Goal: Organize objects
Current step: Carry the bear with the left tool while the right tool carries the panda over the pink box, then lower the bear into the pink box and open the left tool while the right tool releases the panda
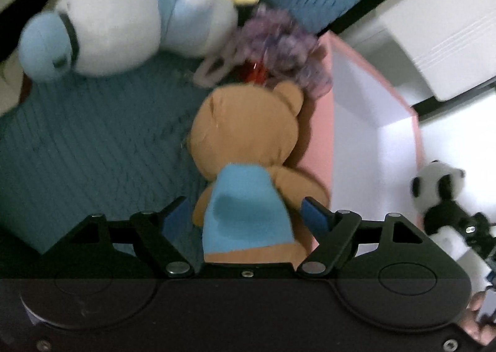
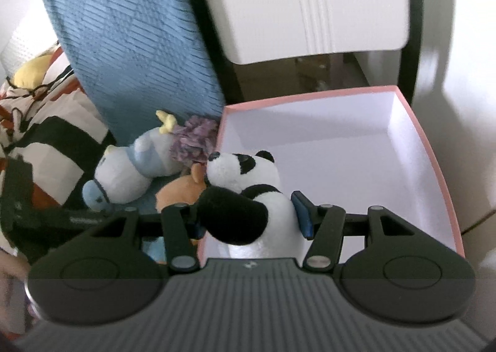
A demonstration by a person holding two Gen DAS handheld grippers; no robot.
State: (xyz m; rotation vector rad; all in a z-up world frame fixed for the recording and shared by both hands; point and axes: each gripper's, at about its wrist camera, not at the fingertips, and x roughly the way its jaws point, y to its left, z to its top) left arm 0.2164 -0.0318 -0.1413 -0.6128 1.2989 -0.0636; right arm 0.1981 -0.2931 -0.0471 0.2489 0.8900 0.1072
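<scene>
- Left hand-held gripper [image 1: 246, 212]: black linkage with blue pads, the pads pinching the body of a tan plush bear in a light blue top [image 1: 248, 147]. The bear's head points away from the camera and lies on the teal ribbed fabric surface [image 1: 93, 141], just beside the outer wall of the box.
- Right hand-held gripper [image 2: 248, 215]: same build, pads closed around a black-and-white plush panda [image 2: 248, 184]. The panda sits over the near left corner of the box, one black limb sticking out towards the camera.
- Shallow rectangular cardboard box, pink outside and white inside [image 2: 446, 197]: open at the top, standing to the right of the plush toys; apart from the held panda over its corner, nothing shows inside.
- White-and-pale-blue plush animal with yellow tufts [image 1: 124, 26]: lying on its side on the teal fabric, beyond the bear.
- Purple fluffy pompom-like item [image 1: 285, 48]: between the white-and-blue plush and the box wall, touching the bear's ear; a small red patch shows beneath it, too blurred to identify.
- Blue woven cushion [image 2: 130, 35]: propped upright behind the toys.
- Black-white-and-orange patterned cloth [image 2: 46, 135]: at the far left of the right wrist view.
</scene>
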